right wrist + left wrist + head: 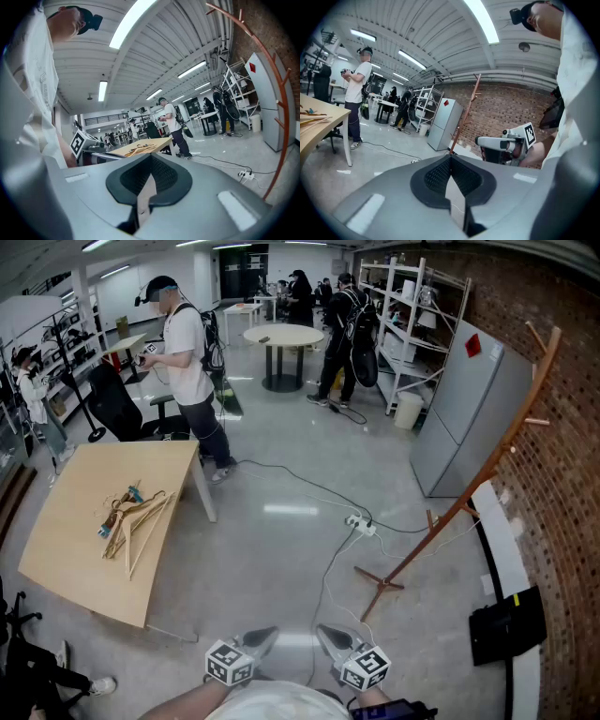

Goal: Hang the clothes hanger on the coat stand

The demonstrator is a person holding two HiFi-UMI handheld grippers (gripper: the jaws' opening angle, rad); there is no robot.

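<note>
The left gripper [450,157] and right gripper [151,157] hold their jaws closed on nothing; the tangled wooden clothes hangers [134,517] lie on the pale wooden counter [84,559], well apart from the tall reddish-brown wooden coat stand [487,465]; lifting one may drag others off.

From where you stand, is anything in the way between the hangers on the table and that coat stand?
Nothing tall. Only a black cable and a white power strip lie on the open floor between the table, where the hangers lie, and the coat stand.
</note>
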